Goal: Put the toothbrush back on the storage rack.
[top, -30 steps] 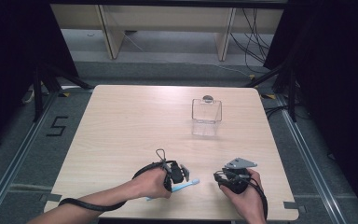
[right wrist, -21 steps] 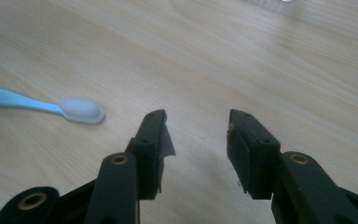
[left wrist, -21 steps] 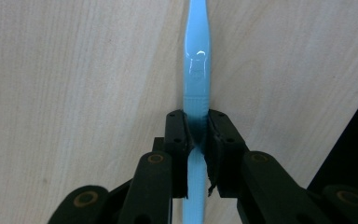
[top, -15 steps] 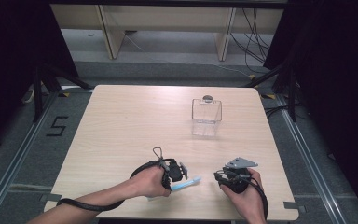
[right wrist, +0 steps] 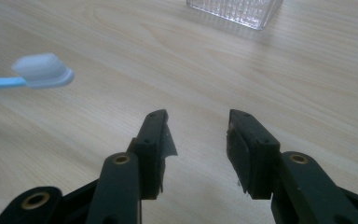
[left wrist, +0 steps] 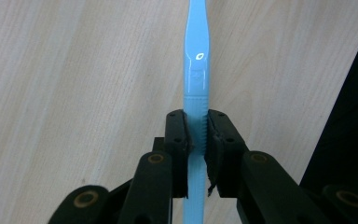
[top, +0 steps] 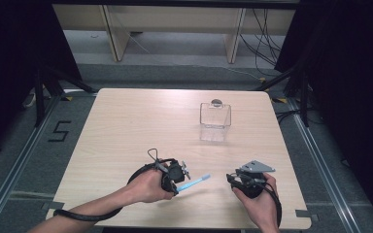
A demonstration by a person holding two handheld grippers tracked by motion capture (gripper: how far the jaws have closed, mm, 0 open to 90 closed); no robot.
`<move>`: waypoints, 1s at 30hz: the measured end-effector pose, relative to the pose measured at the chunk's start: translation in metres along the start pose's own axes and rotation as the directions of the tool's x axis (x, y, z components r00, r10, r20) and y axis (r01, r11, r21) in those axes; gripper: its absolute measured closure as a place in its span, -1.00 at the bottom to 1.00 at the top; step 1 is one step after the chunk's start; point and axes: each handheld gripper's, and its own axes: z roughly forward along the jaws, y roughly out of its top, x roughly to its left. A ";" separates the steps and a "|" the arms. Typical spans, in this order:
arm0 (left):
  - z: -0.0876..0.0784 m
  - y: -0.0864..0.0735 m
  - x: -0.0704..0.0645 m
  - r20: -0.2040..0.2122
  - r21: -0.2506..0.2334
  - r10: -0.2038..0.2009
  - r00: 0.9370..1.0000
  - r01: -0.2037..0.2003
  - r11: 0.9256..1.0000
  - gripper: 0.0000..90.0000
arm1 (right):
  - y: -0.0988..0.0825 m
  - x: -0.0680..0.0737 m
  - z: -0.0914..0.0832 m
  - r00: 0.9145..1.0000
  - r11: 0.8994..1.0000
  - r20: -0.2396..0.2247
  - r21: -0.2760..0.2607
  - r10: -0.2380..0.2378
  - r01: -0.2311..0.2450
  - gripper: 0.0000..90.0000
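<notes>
At the near edge of the counter (top: pixel 126 126), the left claw (top: pixel 177 175) is clamped on the handle of a light-blue toothbrush (top: pixel 194 183), which juts out to the right and is held clear of the wood; its shadow lies on the counter just below it. In the left gripper view the 2 jaws pinch the handle (left wrist: pixel 196 84) from both sides, with the rest of it running straight ahead over the wood. Just right of it, near but apart, the right claw (top: pixel 243 177) sits in the person's right hand with its jaws standing wide and nothing between them. In the right gripper view the brush head (right wrist: pixel 43 70), white bristles up, hangs to the left of those jaws. Farther off, right of centre, a clear box (top: pixel 215 120) stands on the counter, well apart from both claws.
</notes>
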 end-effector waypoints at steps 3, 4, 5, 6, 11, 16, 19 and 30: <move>-0.003 -0.004 0.002 -0.001 -0.038 -0.013 1.000 0.013 0.999 0.75 | -0.002 0.001 0.000 1.000 1.000 -0.009 -0.005 0.022 -0.022 0.30; -0.004 -0.005 0.003 -0.005 -0.056 -0.011 1.000 0.011 0.998 0.75 | -0.002 0.002 0.000 0.999 0.999 -0.014 0.007 0.038 -0.038 0.30; -0.006 -0.006 0.003 -0.006 -0.078 -0.017 1.000 0.017 0.997 0.75 | -0.002 0.002 0.000 0.999 0.999 -0.013 0.003 0.039 -0.039 0.30; -0.007 -0.008 0.003 -0.003 -0.112 -0.036 0.999 0.035 0.993 0.75 | -0.002 0.000 0.001 1.000 1.000 -0.013 -0.010 0.019 -0.019 0.30; -0.017 -0.016 0.009 -0.009 -0.220 -0.052 0.999 0.048 0.974 0.75 | -0.001 0.002 0.002 1.000 0.999 -0.012 -0.030 0.027 -0.028 0.30; -0.021 -0.026 0.013 -0.001 -0.306 -0.091 0.996 0.087 0.948 0.75 | 0.000 0.002 0.002 1.000 0.999 -0.003 -0.046 -0.005 0.005 0.30; -0.022 -0.031 0.016 -0.003 -0.325 -0.089 0.996 0.083 0.942 0.75 | 0.000 0.003 0.004 1.000 0.998 -0.010 -0.059 -0.019 0.018 0.30; -0.021 -0.051 0.024 0.001 -0.498 -0.162 0.987 0.141 0.856 0.75 | 0.001 0.010 0.007 0.999 0.998 -0.037 -0.054 0.024 -0.026 0.30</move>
